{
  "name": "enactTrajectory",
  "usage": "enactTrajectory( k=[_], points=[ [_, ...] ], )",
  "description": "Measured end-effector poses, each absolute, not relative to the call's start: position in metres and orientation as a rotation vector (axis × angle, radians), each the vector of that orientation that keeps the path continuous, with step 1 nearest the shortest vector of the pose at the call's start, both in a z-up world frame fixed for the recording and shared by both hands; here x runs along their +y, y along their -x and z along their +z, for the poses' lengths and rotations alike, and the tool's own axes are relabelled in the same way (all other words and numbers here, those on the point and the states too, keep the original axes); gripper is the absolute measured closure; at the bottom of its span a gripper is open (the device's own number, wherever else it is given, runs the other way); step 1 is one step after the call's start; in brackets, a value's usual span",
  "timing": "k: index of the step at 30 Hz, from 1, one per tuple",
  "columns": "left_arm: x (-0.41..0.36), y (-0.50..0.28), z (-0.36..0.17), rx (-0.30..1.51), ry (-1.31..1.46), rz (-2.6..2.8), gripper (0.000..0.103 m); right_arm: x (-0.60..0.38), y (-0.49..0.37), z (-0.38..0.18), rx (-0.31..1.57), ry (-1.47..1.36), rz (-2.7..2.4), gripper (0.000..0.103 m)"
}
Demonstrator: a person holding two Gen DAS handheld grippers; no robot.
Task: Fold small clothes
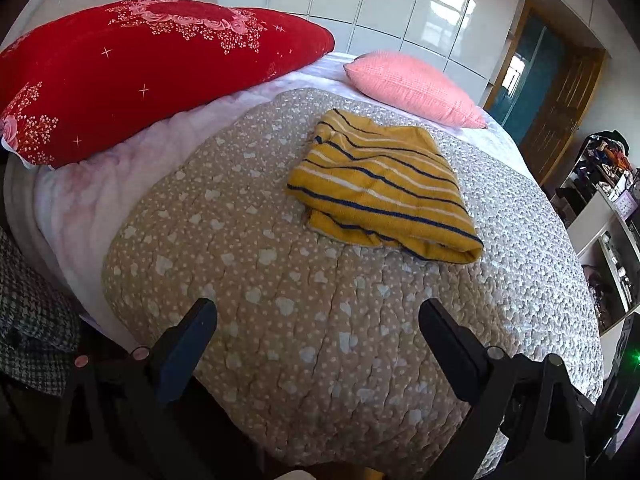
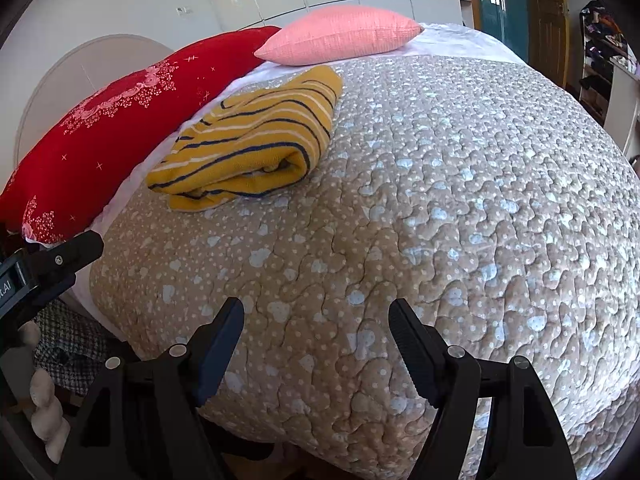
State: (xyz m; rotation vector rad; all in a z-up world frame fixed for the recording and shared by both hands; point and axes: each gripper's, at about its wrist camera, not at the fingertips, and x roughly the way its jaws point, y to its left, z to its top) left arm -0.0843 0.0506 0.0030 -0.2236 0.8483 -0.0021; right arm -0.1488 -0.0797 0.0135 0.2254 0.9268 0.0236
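Lying along the left edge of the bed, a red floral pillow (image 1: 132,76), long and plump, half on a pale pink blanket (image 1: 92,208) tucked under it. Just right of that, spread over most of the bed, a tan quilt (image 1: 280,320) dotted with white hearts. Resting on the quilt toward the head of the bed, nearer the left edge than the right, the folded yellow striped sweater (image 1: 380,188): navy and white stripes, doubled over into a thick bundle, its rolled fold facing the near right, touching neither pillow. Beyond it, at the far edge, a pink pillow (image 1: 412,84) lying flat on white sheet. Hovering over the near edge of the quilt, the left gripper (image 1: 318,308), released, fingers spread wide with only quilt between them, well short of the sweater. Seen from the right wrist view, the same sweater (image 2: 256,136) up at the far left, beside the red pillow (image 2: 120,120), with the pink pillow (image 2: 340,34) behind it. Poised above the near edge, the right gripper (image 2: 316,310), likewise released and empty, fingers parted. Poking in at the left of that view, part of the left gripper (image 2: 60,260). Off the right edge, white wardrobe doors (image 1: 400,4) and cluttered shelves (image 1: 608,184).
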Motion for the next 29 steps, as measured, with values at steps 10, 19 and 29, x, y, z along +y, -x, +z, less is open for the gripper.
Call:
enactTrajectory(
  k=[10, 19, 29],
  points=[
    [0.050, 0.082, -0.004, 0.869, 0.243, -0.020, 0.002, -0.079, 0.146, 0.008, 0.942, -0.219, 0.029, 0.024],
    [0.049, 0.081, -0.010, 0.880, 0.276, -0.052, 0.002, -0.071, 0.144, 0.009, 0.934, -0.160, 0.043, 0.024],
    [0.046, 0.082, -0.014, 0.895, 0.240, -0.048, 0.002, -0.055, 0.125, 0.011, 0.959, -0.038, 0.061, 0.023]
  ],
)
